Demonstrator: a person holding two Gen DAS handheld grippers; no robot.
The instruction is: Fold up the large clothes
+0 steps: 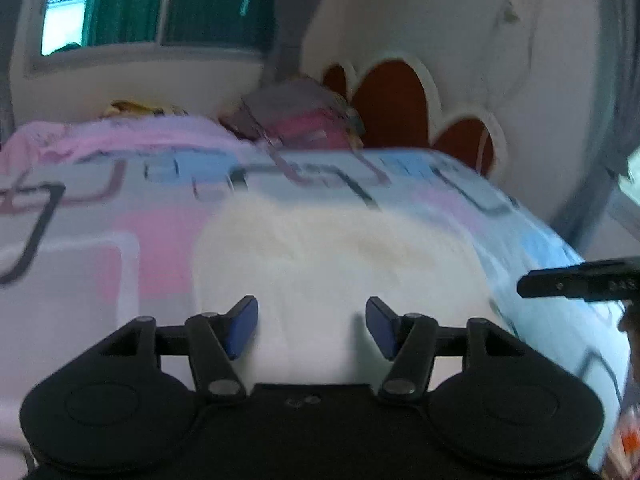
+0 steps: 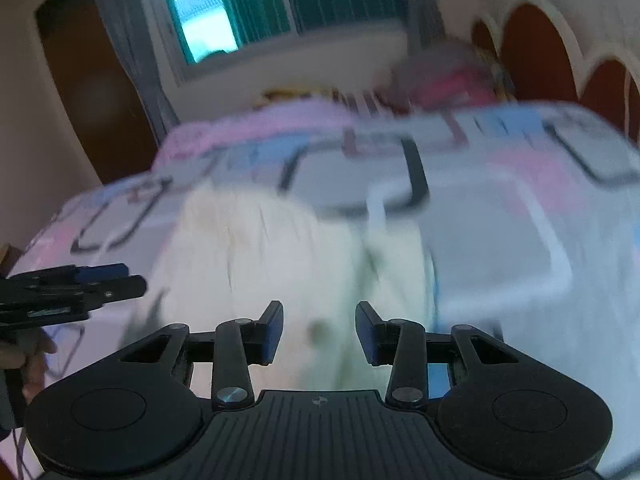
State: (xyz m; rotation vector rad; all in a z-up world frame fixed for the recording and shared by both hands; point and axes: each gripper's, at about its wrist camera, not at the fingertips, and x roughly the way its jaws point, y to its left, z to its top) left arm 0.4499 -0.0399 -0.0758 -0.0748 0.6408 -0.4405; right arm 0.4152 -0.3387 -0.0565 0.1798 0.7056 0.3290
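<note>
- Two claws show, both with their blue pads spread wide and nothing between them
- Left claw (image 1: 311, 326) is released, hanging over the near part of a cream garment (image 1: 340, 264); blur hides whether the pads touch the cloth
- Right claw (image 2: 319, 332) is released too, its gap over the same cream garment (image 2: 264, 264); contact with the cloth cannot be told
- From the left wrist view, the right claw (image 1: 576, 280) pokes in from the right edge, side-on above the bed's right border, so its opening cannot be read from there
- From the right wrist view, the left claw (image 2: 80, 286) comes in from the left edge, near the garment's left side
- Cream garment lies spread on the bedsheet (image 1: 100, 240), running away from both claws toward the middle of the bed; a fold or seam (image 2: 372, 256) runs along its right part
- Bedsheet is patterned in pink, blue and grey blocks with dark outlines
- Beyond the sheet sits a pink blanket (image 1: 132, 136) and a heap of pinkish-grey cloth (image 1: 296, 116)
- Behind the heap stands a headboard (image 1: 396, 104) with red rounded panels
- Farthest off, a window (image 1: 68, 12) with a green curtain (image 1: 216, 4)
</note>
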